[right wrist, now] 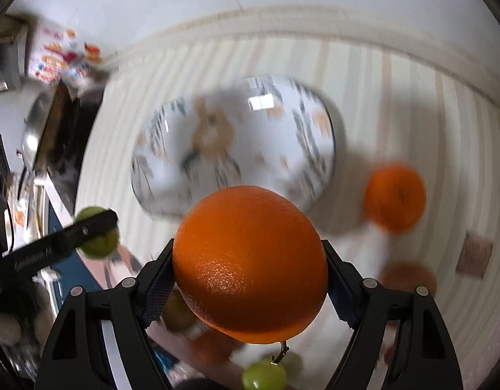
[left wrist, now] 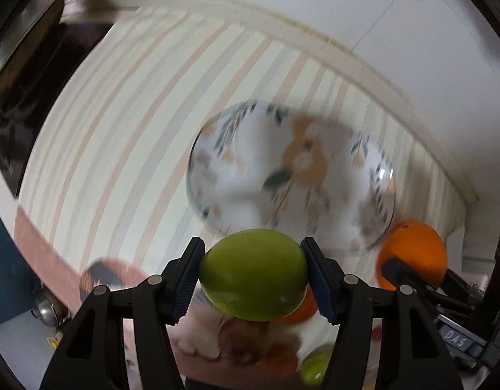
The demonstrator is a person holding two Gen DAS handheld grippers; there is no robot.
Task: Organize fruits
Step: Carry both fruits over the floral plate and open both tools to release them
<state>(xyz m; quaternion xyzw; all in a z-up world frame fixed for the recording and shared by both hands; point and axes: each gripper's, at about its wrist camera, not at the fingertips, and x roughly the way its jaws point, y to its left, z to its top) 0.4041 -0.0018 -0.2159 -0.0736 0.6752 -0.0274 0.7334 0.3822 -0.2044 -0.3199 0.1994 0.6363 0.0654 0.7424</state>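
Fruit in both my grippers — left gripper (left wrist: 253,276) clamped on green apple (left wrist: 252,274), right gripper (right wrist: 250,273) on orange (right wrist: 250,263) — above patterned bowl (right wrist: 233,143).

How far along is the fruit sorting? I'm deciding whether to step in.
Nothing looks placed yet: the patterned bowl shows no fruit inside. In hand: the left gripper holds a green fruit, the right gripper an orange, both near the bowl. Left: a second orange beside the bowl and blurred fruit lower down.
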